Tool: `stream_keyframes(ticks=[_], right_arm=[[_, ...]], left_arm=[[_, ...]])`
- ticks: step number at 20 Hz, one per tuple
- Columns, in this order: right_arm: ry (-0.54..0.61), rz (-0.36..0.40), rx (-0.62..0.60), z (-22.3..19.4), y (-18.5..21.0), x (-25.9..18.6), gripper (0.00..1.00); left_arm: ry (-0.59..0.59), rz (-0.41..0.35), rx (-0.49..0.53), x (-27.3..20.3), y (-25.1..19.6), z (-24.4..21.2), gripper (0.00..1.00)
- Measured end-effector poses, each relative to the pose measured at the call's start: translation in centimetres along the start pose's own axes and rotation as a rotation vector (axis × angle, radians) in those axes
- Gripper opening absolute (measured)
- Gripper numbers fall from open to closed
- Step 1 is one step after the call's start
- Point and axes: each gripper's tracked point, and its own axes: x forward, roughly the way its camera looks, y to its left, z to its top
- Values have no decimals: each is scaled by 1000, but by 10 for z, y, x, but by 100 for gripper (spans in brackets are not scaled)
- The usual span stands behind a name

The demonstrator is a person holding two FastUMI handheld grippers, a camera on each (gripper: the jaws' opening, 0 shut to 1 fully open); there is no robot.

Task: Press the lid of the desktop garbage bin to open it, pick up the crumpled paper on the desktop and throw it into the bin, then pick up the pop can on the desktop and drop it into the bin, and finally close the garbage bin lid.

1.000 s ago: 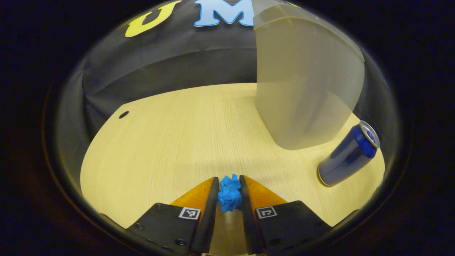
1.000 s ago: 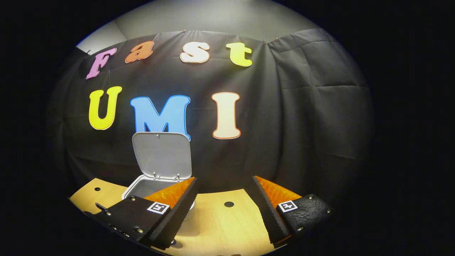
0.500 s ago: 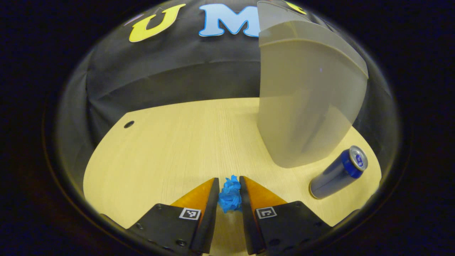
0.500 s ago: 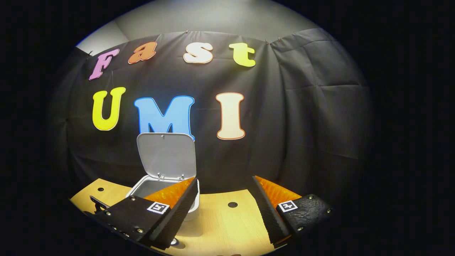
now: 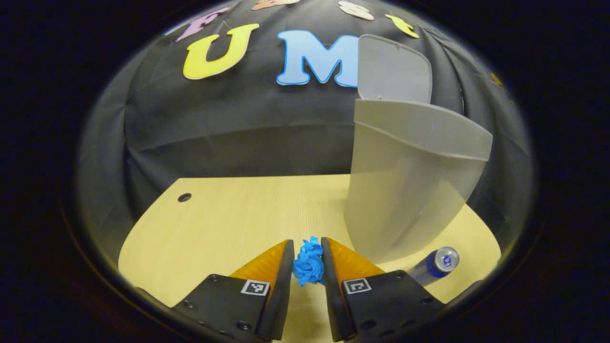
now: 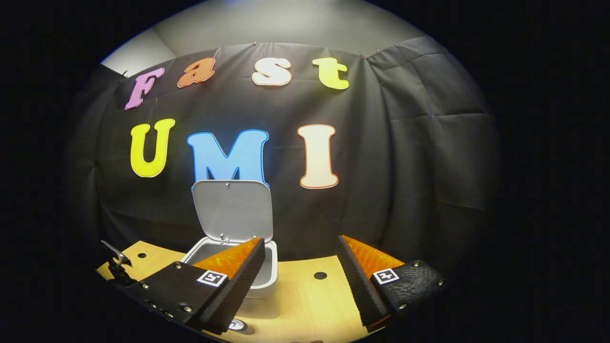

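Observation:
In the left gripper view my left gripper (image 5: 307,257) is shut on a crumpled blue paper (image 5: 308,265), held above the wooden table (image 5: 228,219). The white bin (image 5: 405,190) stands close on the right, its lid (image 5: 393,69) raised upright behind it. A blue pop can (image 5: 436,266) stands at the bin's foot, lower right. In the right gripper view my right gripper (image 6: 298,267) hangs open with nothing between its fingers. Beyond it the bin (image 6: 259,281) stands with its lid (image 6: 233,209) up against the black cloth.
The table (image 6: 305,305) has round cable holes (image 5: 184,197) (image 6: 320,275). The black cloth wall closes off the far edge. Part of the other gripper's frame (image 6: 114,264) shows at the far left in the right gripper view.
My left gripper has risen with the blue paper; the bin rim, lid and wall have come into sight and the can has sunk lower. The right gripper has drifted slightly left.

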Motion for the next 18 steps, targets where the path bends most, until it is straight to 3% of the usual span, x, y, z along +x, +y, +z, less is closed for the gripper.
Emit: stream_keyframes(ticks=[11, 15, 18], right_arm=[[-8, 36, 22, -8, 11, 7, 95], [-7, 41, 30, -10, 12, 8, 96], [-11, 39, 32, -9, 11, 7, 96]], left_arm=[[-204, -29, -2, -25, -9, 111, 43], [-257, -51, 23, -34, -21, 148, 39], [-295, -71, 33, -40, -34, 173, 43]])
